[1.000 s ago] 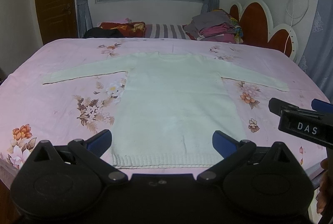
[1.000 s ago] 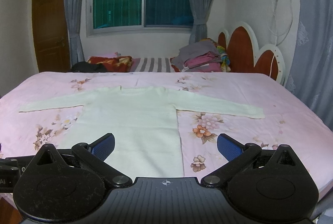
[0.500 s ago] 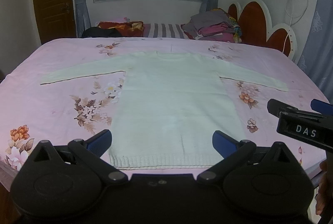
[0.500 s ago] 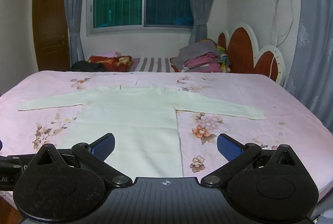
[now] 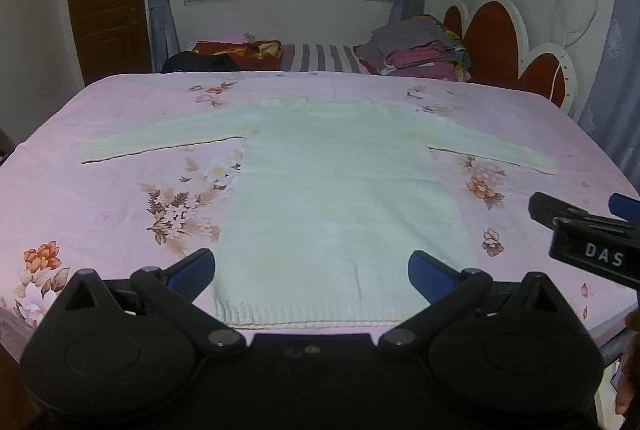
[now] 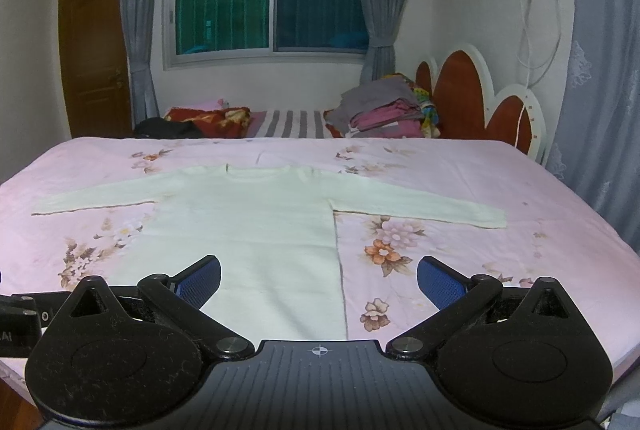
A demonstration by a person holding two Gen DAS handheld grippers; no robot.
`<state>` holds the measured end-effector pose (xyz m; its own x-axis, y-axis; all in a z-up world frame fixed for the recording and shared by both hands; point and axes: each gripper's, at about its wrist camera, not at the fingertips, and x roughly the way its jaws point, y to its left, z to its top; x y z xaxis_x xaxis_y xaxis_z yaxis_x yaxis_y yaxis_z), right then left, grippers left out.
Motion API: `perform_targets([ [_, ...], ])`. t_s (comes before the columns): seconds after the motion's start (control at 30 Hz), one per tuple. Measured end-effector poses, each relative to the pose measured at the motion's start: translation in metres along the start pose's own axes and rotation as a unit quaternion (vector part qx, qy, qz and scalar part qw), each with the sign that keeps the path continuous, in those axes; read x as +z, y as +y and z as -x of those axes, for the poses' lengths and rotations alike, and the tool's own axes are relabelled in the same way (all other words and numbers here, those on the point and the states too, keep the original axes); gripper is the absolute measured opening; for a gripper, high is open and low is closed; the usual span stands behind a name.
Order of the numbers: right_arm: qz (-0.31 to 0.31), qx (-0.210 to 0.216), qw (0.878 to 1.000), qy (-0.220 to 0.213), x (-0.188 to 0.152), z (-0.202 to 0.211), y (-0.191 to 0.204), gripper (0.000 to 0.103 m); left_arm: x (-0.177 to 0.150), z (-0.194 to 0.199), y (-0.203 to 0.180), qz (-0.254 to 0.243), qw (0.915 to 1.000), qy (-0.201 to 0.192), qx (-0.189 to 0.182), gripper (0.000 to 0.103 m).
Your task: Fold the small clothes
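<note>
Fingers first: the left gripper [image 5: 312, 270] has its blue pads [image 5: 192, 272] spread wide at the bottom of the left wrist view, grasping nothing, with the ribbed hem of the sweater [image 5: 340, 198] showing in the gap between them. The right gripper [image 6: 319, 280] is likewise released, its blue-tipped fingers [image 6: 440, 284] set far apart and empty at the bottom of its own view; between them lie the sweater's lower right side edge and a strip of bare bedsheet. Neither pair appears to touch the cloth, though how high above it they sit cannot be told.

Outward from there, the pale cream sweater lies flat and face up in the centre of the frame on the pink floral bed [image 5: 120, 198], body smooth, neckline toward the top of the frame, and both sleeves stretched out straight toward the left and right edges. In the left wrist view the right gripper's black body pokes in from the right edge, beside the sweater but clear of it.

At the upper middle of both views, a stack of clothes [image 6: 384, 110] sits beyond the bed by the red headboard [image 6: 480, 98].

Judged from this, the folding proper has not begun: the garment is only laid out. Sleeves and body all remain to be folded.
</note>
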<state>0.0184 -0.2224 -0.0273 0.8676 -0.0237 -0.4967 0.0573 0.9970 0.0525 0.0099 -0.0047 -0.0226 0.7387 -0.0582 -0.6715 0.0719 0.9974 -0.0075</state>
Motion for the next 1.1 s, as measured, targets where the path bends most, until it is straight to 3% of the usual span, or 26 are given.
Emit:
perform_targets([
  [1.1, -0.017, -0.032, 0.999, 0.019, 0.014, -0.068, -0.018, 0.103, 0.035, -0.078, 0.026, 0.002, 0.9989, 0.024, 0.04, 0.102],
])
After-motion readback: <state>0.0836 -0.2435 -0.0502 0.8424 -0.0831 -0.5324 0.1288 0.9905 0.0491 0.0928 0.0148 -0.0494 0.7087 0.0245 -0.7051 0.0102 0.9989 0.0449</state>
